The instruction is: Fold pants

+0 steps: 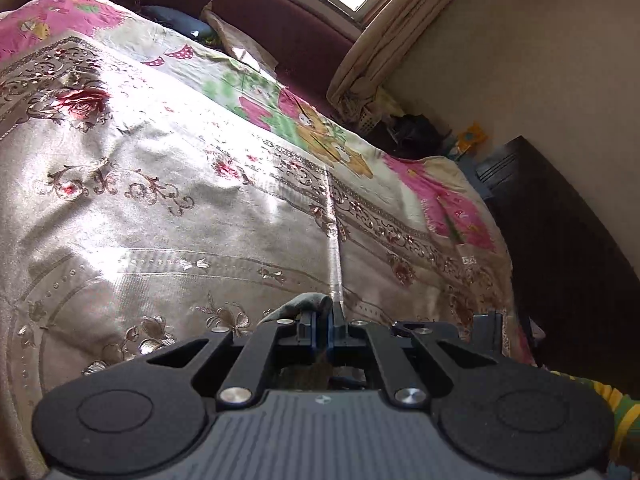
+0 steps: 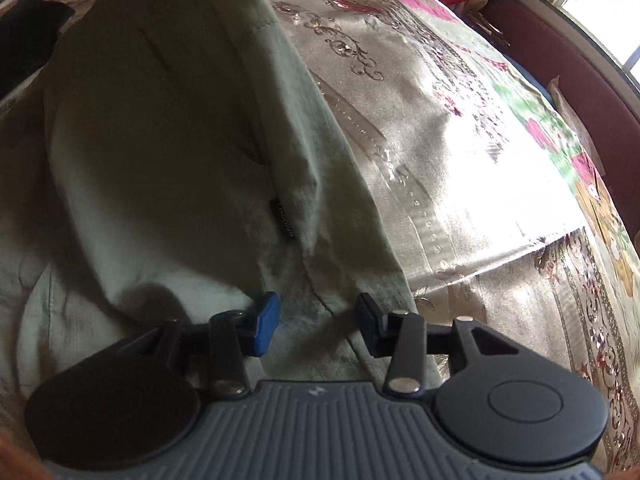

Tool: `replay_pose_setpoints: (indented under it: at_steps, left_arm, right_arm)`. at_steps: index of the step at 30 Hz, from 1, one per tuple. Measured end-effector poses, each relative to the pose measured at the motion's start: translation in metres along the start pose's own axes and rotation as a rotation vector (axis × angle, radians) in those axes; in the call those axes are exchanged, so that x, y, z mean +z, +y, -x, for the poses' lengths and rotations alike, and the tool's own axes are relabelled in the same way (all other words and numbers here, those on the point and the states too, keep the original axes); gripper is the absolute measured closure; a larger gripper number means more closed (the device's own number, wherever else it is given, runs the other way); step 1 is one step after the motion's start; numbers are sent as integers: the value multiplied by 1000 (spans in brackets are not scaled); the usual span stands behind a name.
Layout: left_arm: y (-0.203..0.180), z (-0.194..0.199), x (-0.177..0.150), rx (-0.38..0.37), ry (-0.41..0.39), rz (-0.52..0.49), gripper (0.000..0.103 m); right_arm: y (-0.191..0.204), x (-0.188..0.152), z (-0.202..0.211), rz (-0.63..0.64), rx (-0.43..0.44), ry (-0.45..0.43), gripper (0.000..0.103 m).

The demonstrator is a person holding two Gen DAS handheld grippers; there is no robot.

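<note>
The pants (image 2: 168,152) are grey-green and lie across the shiny floral bedspread (image 2: 460,168), filling the left and middle of the right wrist view. My right gripper (image 2: 318,326) is open, its blue pads on either side of a fold of the pants, just above the cloth. In the left wrist view my left gripper (image 1: 322,322) is shut on a small bunch of the grey-green pants fabric (image 1: 304,304), held over the bedspread (image 1: 160,184). The other parts of the pants are hidden in that view.
A pink cartoon sheet (image 1: 440,196) lies under the bedspread. A dark red headboard (image 1: 280,28) and curtain (image 1: 384,40) stand by the window. A dark cabinet (image 1: 560,240) is beside the bed. A black item (image 2: 28,36) lies at the far left.
</note>
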State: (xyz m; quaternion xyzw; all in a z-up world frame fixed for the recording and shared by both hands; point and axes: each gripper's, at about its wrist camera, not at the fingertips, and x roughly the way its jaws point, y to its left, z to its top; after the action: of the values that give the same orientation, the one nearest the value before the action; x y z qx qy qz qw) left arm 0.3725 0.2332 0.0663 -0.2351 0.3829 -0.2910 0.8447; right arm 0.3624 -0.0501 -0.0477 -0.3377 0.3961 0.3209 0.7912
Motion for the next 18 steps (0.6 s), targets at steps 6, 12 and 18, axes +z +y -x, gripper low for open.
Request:
replay_pose_setpoints:
  at_steps: [6,12,18]
  left_arm:
    - [-6,14,0,-47,-32,2,83]
    - [1,24,-7,-20,-59,6,83]
    - [25,42,-13,15,-127,95,83]
  right_arm:
    - [2,6,-4,28,-35,-18,71]
    - [-17,3,10,-94,-37,-37,100]
    - [-21,-3,71,-177,-90,-142,101]
